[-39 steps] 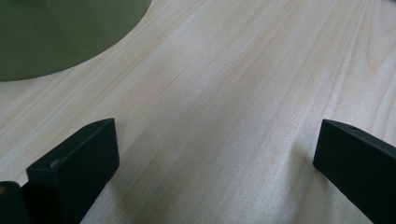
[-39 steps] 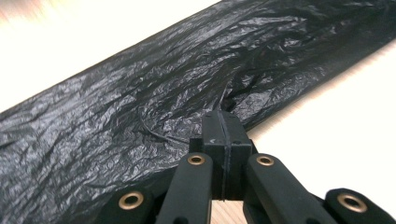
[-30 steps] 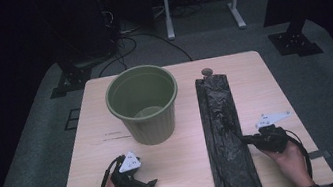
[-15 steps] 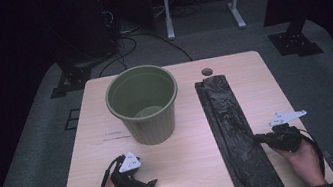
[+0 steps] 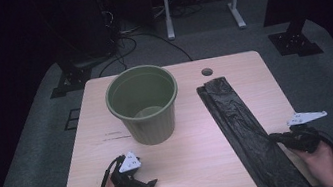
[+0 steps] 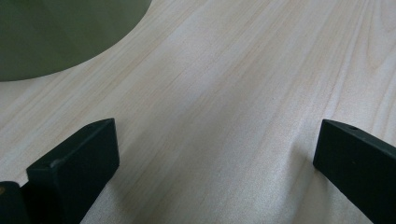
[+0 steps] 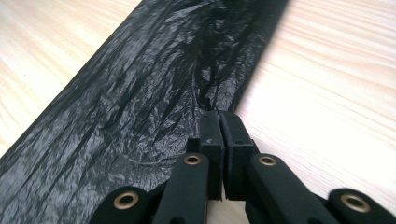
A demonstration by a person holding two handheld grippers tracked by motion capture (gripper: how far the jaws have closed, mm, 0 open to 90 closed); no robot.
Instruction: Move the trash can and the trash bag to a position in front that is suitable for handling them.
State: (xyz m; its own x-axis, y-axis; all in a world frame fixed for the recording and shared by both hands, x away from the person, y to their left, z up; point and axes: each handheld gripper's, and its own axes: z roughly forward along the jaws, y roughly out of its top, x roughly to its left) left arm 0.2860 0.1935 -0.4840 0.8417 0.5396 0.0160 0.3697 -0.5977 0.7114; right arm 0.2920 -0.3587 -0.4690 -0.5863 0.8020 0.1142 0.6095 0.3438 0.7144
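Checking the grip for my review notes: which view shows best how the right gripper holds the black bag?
The right gripper view: the right gripper is pinched shut on the black bag at its edge. The high view shows the whole strip, contact small and dark.

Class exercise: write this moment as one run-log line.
right gripper: shut on edge of folded black plastic bin bag | left gripper: open, on wooden table | green plastic bucket: upright, unlined

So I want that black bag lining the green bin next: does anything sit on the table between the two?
Nothing visible does: only bare table lies between the black bag and the green bin.
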